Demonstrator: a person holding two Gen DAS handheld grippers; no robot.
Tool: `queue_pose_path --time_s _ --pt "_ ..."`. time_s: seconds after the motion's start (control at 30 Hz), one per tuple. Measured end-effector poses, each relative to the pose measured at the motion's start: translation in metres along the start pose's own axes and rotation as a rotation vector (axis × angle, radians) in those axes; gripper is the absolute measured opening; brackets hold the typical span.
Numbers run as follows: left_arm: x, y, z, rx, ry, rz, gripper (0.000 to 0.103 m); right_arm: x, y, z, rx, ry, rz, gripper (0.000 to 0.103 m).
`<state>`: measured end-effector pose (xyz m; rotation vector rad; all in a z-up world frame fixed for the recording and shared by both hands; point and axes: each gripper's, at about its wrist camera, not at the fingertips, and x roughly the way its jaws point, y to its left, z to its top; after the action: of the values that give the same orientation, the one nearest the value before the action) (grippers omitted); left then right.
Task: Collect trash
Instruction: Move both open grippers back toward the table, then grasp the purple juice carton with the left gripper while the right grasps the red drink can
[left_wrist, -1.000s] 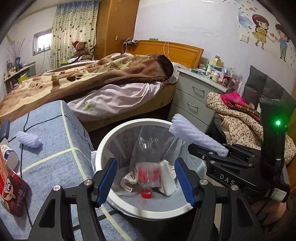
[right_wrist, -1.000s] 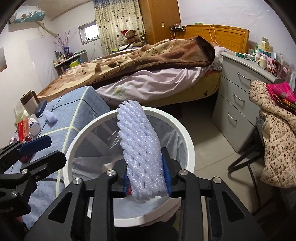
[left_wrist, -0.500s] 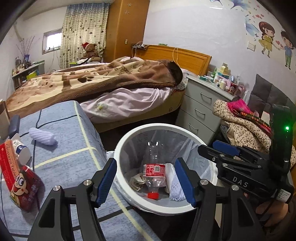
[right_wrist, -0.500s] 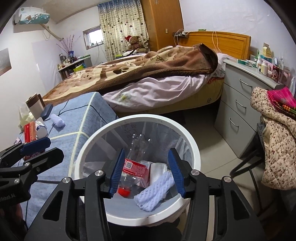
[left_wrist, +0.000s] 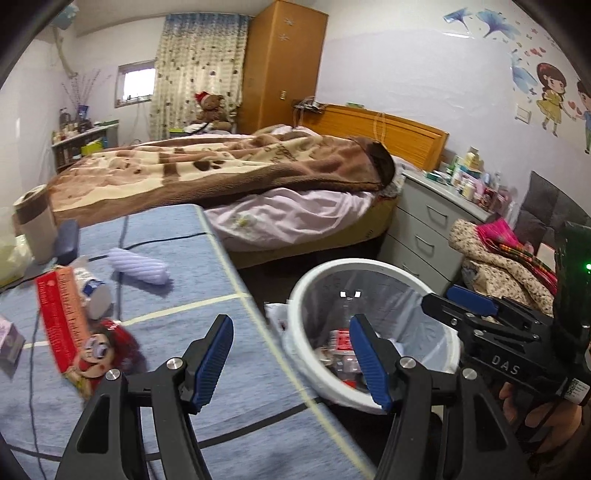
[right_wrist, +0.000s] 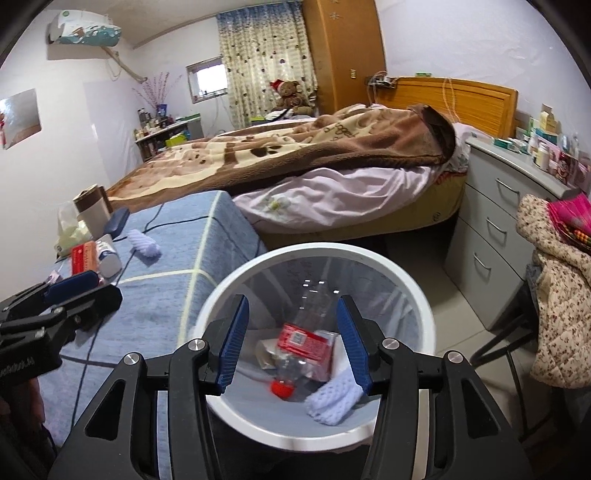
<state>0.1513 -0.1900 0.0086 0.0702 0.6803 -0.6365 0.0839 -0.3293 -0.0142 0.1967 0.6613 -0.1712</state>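
Foam fruit net (right_wrist: 334, 400) lies in the white trash bin (right_wrist: 413, 291) beside a plastic bottle (right_wrist: 304, 332). The right gripper (right_wrist: 291, 341) hangs over the bin, fingers wide and empty. The left gripper (left_wrist: 291, 360), fingers also wide and empty, hovers at the blue-covered surface (left_wrist: 221, 369), where another foam net (left_wrist: 138, 260) lies.

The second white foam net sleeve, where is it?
The white foam net sleeve lies on the blue bedspread, left of the white bin, beside a red box.
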Motion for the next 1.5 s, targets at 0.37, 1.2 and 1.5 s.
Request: queue_pose_path --time_s 0.37,1.2,1.5 --pt "-0.032 0.074 -0.013 -0.094 -0.027 0.133 0.065 0.017 0.040 -0.002 -0.022 0.023 0.099 0.059" --pt "-0.087 0.241 -0.051 -0.319 -0.038 0.378 0.070 0.058 0.158 -0.007 -0.096 0.163 0.354 0.059" --pt "-0.082 0.285 -0.060 -0.369 -0.006 0.405 0.070 0.084 0.190 -0.009 -0.045 0.244 0.391 0.060"
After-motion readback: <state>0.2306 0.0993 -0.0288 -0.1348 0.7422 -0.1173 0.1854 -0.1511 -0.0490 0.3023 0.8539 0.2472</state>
